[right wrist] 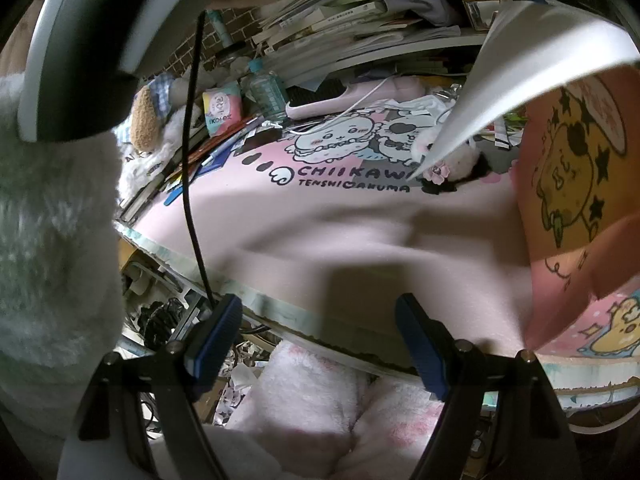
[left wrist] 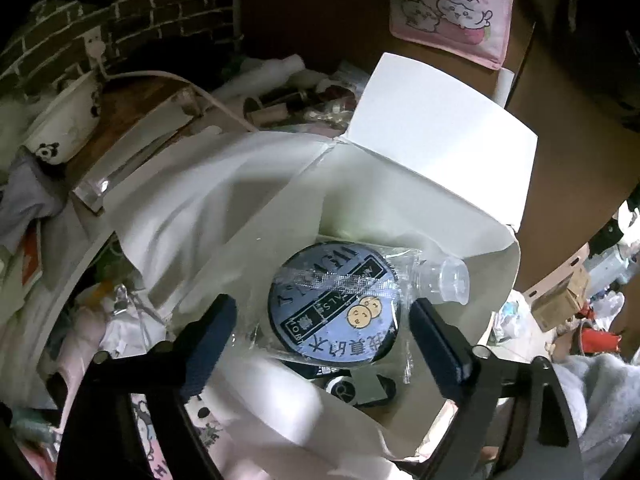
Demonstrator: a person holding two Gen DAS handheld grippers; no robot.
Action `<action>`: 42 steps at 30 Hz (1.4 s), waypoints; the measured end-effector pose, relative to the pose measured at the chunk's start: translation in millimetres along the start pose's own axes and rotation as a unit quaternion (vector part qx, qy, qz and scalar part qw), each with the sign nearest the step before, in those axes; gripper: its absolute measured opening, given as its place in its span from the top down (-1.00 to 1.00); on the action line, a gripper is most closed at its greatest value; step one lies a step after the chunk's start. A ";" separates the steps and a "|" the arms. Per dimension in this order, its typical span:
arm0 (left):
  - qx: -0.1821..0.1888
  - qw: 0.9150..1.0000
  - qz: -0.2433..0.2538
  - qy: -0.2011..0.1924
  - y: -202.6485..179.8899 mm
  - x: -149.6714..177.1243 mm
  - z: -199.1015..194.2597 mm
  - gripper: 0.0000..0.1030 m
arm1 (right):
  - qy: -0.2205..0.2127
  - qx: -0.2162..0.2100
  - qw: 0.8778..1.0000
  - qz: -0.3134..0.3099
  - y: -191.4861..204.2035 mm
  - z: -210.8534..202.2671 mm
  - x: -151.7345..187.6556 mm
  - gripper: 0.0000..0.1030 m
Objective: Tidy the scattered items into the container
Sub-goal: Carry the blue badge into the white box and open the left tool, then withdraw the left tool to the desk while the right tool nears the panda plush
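Badge: round blue badge (left wrist: 334, 304) sealed in a clear plastic sleeve, lying inside the white box, printed face turned up toward the left wrist camera.
Badge direction: its black banner of text runs on a diagonal, from lower left to upper right; being round, the badge itself has no long axis.
Bottle: small clear bottle (left wrist: 448, 280) lying on its side in the box, touching the badge's upper right edge; long axis slants up to the right, cap end pointing at the box's right wall.
Container: white box (left wrist: 440, 128), flaps open, its far flap standing up; darker small items sit under the badge, too dim to name.
Left gripper: left gripper (left wrist: 324, 336) above the box opening, its 2 blue fingers spread wide to either side of the badge, gripping nothing.
Right gripper: right gripper (right wrist: 318, 342) over the near edge of the desk, 2 fingers spread apart with nothing between them.
Desk: pink cartoon desk mat (right wrist: 360, 220), bare in its near half.
Clutter: water bottle (right wrist: 266, 90) and tissue pack (right wrist: 220, 108) at the mat's far left corner.
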State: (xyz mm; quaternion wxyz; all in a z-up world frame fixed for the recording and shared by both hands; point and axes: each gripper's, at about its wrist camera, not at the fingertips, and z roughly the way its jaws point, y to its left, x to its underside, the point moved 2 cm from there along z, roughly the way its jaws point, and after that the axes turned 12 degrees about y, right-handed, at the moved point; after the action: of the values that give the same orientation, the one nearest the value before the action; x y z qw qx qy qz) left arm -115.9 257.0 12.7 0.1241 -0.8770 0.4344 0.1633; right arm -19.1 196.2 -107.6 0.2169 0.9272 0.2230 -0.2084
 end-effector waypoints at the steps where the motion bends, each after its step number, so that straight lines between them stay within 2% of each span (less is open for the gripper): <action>1: -0.001 1.000 -0.001 -0.002 0.5 0.5 -1.1 -0.83 | 0.000 0.001 1.000 0.000 0.2 -0.1 0.1 -0.49; 7: -0.007 0.999 -0.008 -0.042 3.8 4.8 -22.3 -0.91 | 0.000 0.003 1.000 0.000 1.4 0.1 0.2 -0.49; 11: -0.034 0.996 -0.020 -0.074 11.5 17.6 -45.4 -0.91 | 0.000 0.009 1.000 0.000 2.8 1.4 0.0 -0.50; 13: -0.035 0.995 -0.026 -0.086 15.4 25.4 -53.2 -0.91 | 0.000 0.011 1.000 0.000 4.0 2.3 -0.7 -0.50; 21: -0.078 0.987 -0.066 -0.124 34.3 87.3 -78.6 -0.91 | 0.002 0.027 1.000 -0.012 14.7 10.0 -5.2 -0.50; 26: -0.115 0.978 -0.117 -0.130 55.7 132.0 -79.4 -0.91 | -0.006 0.061 0.998 -0.021 21.7 15.9 -8.6 -0.50; 31: -0.121 0.967 -0.179 -0.132 82.6 171.9 -73.5 -0.91 | -0.014 0.087 0.996 -0.026 28.4 22.7 -13.9 -0.50; 36: -0.133 0.954 -0.235 -0.134 106.8 205.1 -66.6 -0.91 | -0.036 0.139 0.989 -0.043 38.0 26.0 -19.4 -0.50; 42: -0.145 0.933 -0.295 -0.143 128.0 242.9 -65.1 -0.91 | -0.046 0.169 0.982 -0.076 56.1 36.3 -28.1 -0.49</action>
State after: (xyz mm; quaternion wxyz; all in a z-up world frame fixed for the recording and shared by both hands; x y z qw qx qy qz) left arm -68.7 -17.3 -33.1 0.0992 -0.9415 0.1049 0.3046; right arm -24.2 123.9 -106.4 0.0508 0.9203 0.2443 -0.3012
